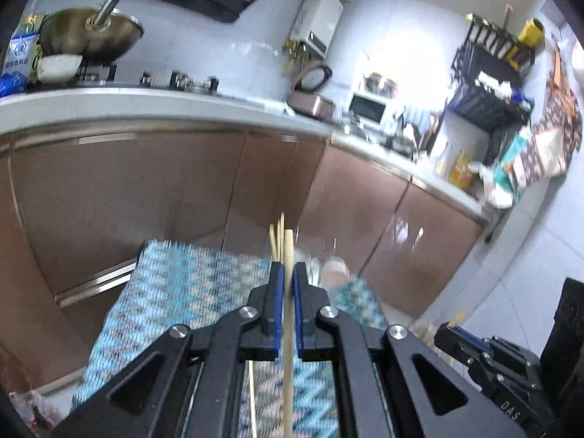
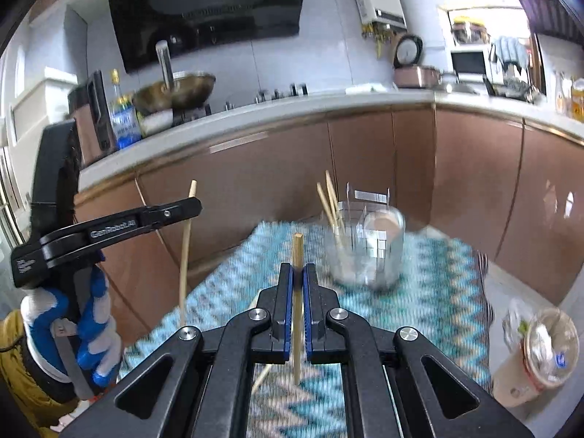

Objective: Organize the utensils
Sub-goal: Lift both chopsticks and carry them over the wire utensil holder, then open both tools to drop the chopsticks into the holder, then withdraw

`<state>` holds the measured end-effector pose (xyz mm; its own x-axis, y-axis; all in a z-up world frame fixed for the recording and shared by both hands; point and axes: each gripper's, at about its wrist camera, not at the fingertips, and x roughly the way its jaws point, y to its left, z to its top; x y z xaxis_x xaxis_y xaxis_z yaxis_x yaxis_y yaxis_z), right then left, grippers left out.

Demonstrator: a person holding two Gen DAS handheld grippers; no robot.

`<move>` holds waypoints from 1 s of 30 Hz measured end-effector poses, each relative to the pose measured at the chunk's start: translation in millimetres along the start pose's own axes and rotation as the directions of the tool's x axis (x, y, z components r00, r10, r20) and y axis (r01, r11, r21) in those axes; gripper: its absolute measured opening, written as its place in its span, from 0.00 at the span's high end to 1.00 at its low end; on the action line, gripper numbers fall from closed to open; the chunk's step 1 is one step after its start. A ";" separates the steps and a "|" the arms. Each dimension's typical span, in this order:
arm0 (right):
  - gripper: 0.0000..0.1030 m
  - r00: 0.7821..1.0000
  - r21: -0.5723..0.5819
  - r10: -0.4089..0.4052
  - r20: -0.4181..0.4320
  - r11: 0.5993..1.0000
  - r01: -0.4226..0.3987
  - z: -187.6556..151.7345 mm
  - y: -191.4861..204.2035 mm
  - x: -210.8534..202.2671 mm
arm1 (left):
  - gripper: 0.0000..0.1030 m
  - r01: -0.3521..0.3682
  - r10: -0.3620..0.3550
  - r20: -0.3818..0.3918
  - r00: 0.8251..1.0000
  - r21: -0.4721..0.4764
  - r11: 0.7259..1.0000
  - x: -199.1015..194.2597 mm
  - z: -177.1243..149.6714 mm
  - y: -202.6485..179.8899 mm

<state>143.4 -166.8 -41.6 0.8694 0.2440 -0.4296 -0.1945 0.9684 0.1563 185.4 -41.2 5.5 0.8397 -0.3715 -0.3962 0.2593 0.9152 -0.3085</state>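
My left gripper [image 1: 288, 266] is shut on a wooden chopstick [image 1: 288, 244], which stands upright between the blue pads. My right gripper [image 2: 298, 266] is shut on a second chopstick [image 2: 297, 248], also upright. Both hang above a teal zigzag mat [image 2: 430, 292]. On the mat's far side stands a metal utensil holder [image 2: 368, 248] with several chopsticks [image 2: 328, 200] leaning in it. One more chopstick [image 2: 261, 376] lies on the mat under my right gripper. In the right wrist view the left gripper [image 2: 195, 204] appears at the left, held by a gloved hand [image 2: 91, 325], its chopstick [image 2: 185, 248] hanging down.
A plastic drink cup [image 2: 536, 357] stands right of the mat. Brown cabinet doors [image 2: 365, 153] and a white counter [image 2: 292, 109] with a wok [image 2: 175, 91] and bottles run behind. The right gripper [image 1: 450, 330] shows at the lower right of the left wrist view.
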 end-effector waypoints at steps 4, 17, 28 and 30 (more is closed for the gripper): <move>0.95 0.996 -0.003 0.005 0.085 1.000 -0.005 34.1 -11.0 14.2 | 0.96 0.007 -0.006 0.089 0.996 -0.011 1.000 26.5 31.1 -5.4; 0.95 0.984 -0.042 -0.032 0.178 0.998 0.040 89.6 -56.8 116.7 | 0.95 -0.030 0.026 0.306 0.952 0.007 1.000 154.5 81.0 -34.8; 0.95 0.973 -0.027 -0.007 0.229 1.000 0.014 86.9 -72.0 135.5 | 0.95 -0.060 0.066 0.279 0.958 -0.030 0.998 221.0 60.7 -18.8; 0.95 0.972 -0.034 -0.006 0.234 0.999 0.014 87.7 -70.7 138.2 | 0.95 -0.059 0.064 0.275 0.959 -0.027 0.998 223.9 58.4 -17.3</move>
<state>317.1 -206.1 -34.0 0.9528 0.2192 -0.2102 -0.1974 0.9730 0.1199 396.7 -131.1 -27.4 0.9534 -0.2546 -0.1618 0.1964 0.9311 -0.3074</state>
